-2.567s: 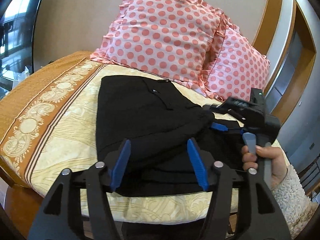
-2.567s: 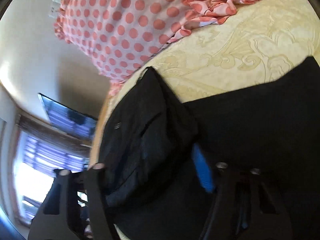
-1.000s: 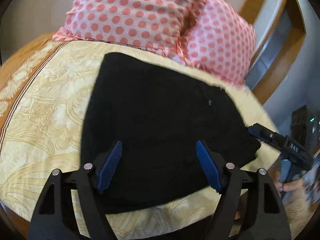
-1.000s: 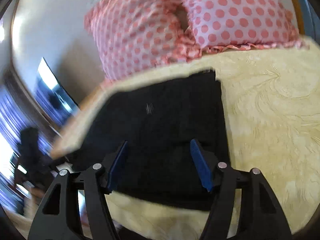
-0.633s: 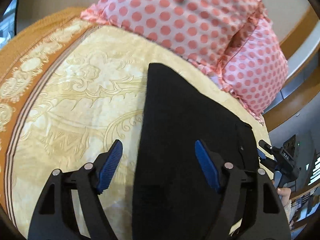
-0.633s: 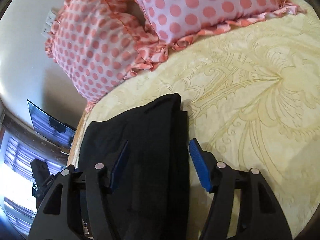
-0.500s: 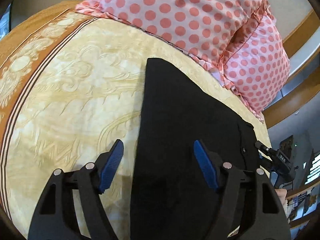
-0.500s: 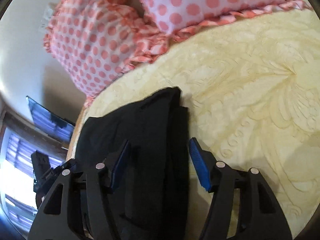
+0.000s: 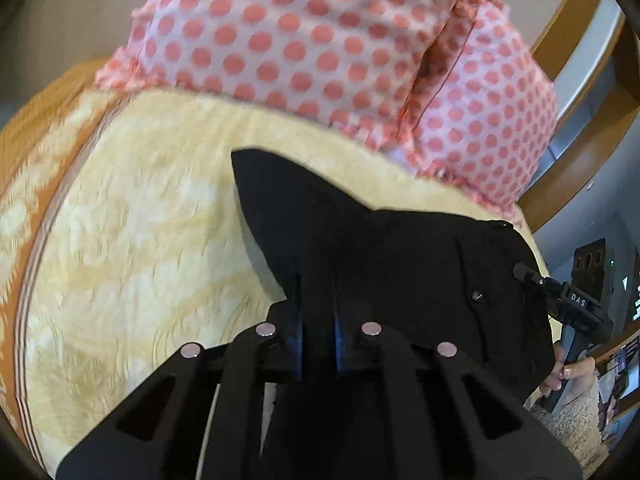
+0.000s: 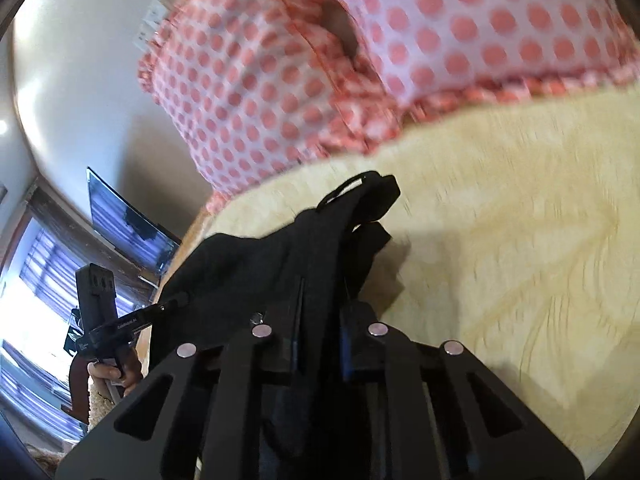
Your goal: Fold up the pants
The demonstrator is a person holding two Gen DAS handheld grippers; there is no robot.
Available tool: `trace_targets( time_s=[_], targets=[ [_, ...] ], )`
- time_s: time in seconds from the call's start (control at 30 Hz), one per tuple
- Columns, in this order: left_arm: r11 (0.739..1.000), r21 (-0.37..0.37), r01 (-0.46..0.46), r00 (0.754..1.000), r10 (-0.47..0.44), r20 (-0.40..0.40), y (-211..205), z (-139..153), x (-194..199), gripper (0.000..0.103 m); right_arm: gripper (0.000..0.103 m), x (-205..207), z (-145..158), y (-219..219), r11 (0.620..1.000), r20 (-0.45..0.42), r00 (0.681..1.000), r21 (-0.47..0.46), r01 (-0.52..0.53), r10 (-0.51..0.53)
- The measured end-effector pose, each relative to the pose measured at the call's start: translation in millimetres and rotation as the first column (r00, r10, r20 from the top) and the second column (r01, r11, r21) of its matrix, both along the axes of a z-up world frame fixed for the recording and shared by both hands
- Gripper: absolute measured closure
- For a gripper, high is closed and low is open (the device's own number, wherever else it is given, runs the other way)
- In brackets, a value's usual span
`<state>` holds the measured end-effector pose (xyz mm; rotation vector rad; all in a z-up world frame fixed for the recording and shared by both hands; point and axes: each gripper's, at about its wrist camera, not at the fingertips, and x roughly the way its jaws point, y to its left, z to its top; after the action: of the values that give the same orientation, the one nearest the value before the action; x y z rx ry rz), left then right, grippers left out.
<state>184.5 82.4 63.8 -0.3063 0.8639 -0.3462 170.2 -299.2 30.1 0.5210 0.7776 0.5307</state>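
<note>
Cream patterned bedspread [image 9: 132, 248] covers the bed, with two pink polka-dot pillows [image 9: 320, 48] propped against the far wall and a dark screen [image 10: 128, 220] off to the left in the right wrist view. On the near half of the bed lie the black pants [image 9: 384, 256], already folded into a compact bundle, with one pointed corner reaching toward the pillows.

Both tools have hold of the bundle. Left gripper [image 9: 318, 344] has its blue pads drawn in almost together, with a ridge of black cloth pinched between them at the near left edge. Right gripper [image 10: 320, 344] is likewise nearly closed on cloth at the near right edge, where a belt loop (or a similar strap) sticks up at the far tip. Each tool shows at the edge of the other's view, held in a hand [image 9: 568, 372].

My judgement is that a lift or a last fold-over is under way, since the cloth rises off the bedspread around both grips.

Risks from here: each grip seems to take only a narrow pinch, so lower layers could slip out and the bundle fall open. Uneven lifting by the two hands would skew the fold. Blur in both views suggests quick motion, which could shake layers loose.
</note>
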Motion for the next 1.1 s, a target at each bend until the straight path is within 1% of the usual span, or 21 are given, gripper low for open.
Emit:
trace_targets(
  time_s=[0.1,0.17,0.2,0.23,0.27,0.3,0.33,0.4,0.47,0.53,0.6,0.7,0.77,0.8,0.83,0.87,0.9,0.93,0.97,1.03,1.1],
  targets=[
    [0.999,0.028,-0.021,0.998,0.019,0.067,-7.0,11.0,14.0,0.093,0.088,10.2,7.8,-0.8,0.999,0.039,0.999,-0.036,0.037,-0.036],
    [0.997,0.066,-0.037,0.999,0.036,0.017,-9.8,-2.9,31.6,0.088,0.087,20.1,-4.3,-2.2,0.994,0.001,0.998,-0.084,0.069,-0.069],
    [0.996,0.073,-0.045,0.999,0.046,-0.015,-10.1,-9.3,36.7,0.086,0.084,26.2,-16.2,-1.0,0.990,-0.047,0.996,-0.122,0.073,-0.079],
    [0.994,0.091,-0.057,0.997,0.061,-0.049,-9.7,-18.6,41.0,0.078,0.081,28.7,-26.2,-0.9,0.984,-0.091,0.991,-0.154,0.085,-0.100],
    [0.992,0.105,-0.071,0.995,0.077,-0.057,-7.3,-25.0,40.4,0.072,0.072,28.1,-29.7,-1.7,0.981,-0.105,0.988,-0.167,0.096,-0.114],
    [0.990,0.109,-0.089,0.994,0.094,-0.047,-3.0,-26.2,35.4,0.069,0.064,22.6,-29.3,-5.8,0.979,-0.107,0.985,-0.167,0.120,-0.138],
    [0.988,0.113,-0.103,0.994,0.107,-0.032,0.4,-23.5,29.5,0.068,0.060,16.8,-26.1,-9.5,0.977,-0.101,0.983,-0.164,0.138,-0.156],
    [0.984,0.125,-0.123,0.992,0.123,0.013,6.4,-14.7,15.4,0.066,0.047,-1.2,-11.2,-13.7,0.970,-0.050,0.981,-0.165,0.178,-0.188],
    [0.985,0.115,-0.128,0.990,0.120,0.081,10.2,0.8,-9.4,0.051,0.043,-29.2,7.1,-10.7,0.976,0.033,0.985,-0.131,0.173,-0.171],
    [0.993,0.073,-0.093,0.990,0.084,0.116,8.1,9.6,-32.0,0.044,0.043,-48.2,15.0,-0.2,0.989,0.063,0.992,-0.096,0.116,-0.110],
    [1.000,0.020,-0.007,0.992,0.004,0.126,-2.4,10.5,-57.1,0.041,0.043,-64.7,15.5,15.9,0.995,0.068,0.997,-0.089,0.042,-0.036],
    [0.996,-0.024,0.091,0.993,-0.089,0.075,-23.5,-6.3,-71.4,0.035,0.041,-72.2,-3.3,37.2,0.991,0.000,1.000,-0.132,-0.009,0.009],
    [0.996,0.024,0.088,0.996,-0.088,0.019,-32.7,-25.7,-64.9,0.037,0.042,-67.7,-21.0,38.9,0.989,-0.040,0.999,-0.150,0.004,-0.010],
    [0.996,0.043,0.082,0.997,-0.083,0.008,-35.6,-32.4,-62.4,0.041,0.042,-69.0,-20.4,36.9,0.991,-0.026,0.999,-0.136,0.018,-0.021],
    [0.996,0.064,0.062,0.997,-0.065,0.037,-36.1,-33.0,-65.7,0.044,0.042,-71.8,-16.7,38.0,0.990,-0.021,0.999,-0.140,0.034,-0.037],
    [0.996,0.072,0.053,0.997,-0.057,0.047,-35.9,-30.8,-69.9,0.041,0.039,-78.9,-9.3,42.3,0.982,0.003,0.998,-0.180,0.060,-0.061],
    [0.996,0.083,0.041,0.997,-0.046,0.062,-36.1,-26.9,-76.2,0.038,0.027,-86.4,-4.1,46.8,0.972,0.035,0.997,-0.222,0.081,-0.075],
    [0.995,0.094,0.027,0.996,-0.035,0.088,-36.2,-23.5,-84.6,0.030,0.018,-97.7,1.4,53.3,0.953,0.084,0.992,-0.280,0.115,-0.095],
    [0.993,0.122,-0.004,0.992,-0.012,0.128,-36.0,-20.8,-99.0,0.022,0.002,-110.7,4.0,59.7,0.933,0.126,0.986,-0.329,0.147,-0.111],
    [0.982,0.187,-0.036,0.986,0.005,0.166,-41.8,-24.3,-123.6,0.018,0.001,-141.4,4.0,77.7,0.857,0.218,0.959,-0.443,0.265,-0.183],
    [0.973,0.226,-0.048,0.985,0.008,0.173,-48.9,-32.1,-144.0,0.014,0.001,-157.6,-3.1,91.2,0.811,0.255,0.950,-0.507,0.291,-0.182]
  ],
)
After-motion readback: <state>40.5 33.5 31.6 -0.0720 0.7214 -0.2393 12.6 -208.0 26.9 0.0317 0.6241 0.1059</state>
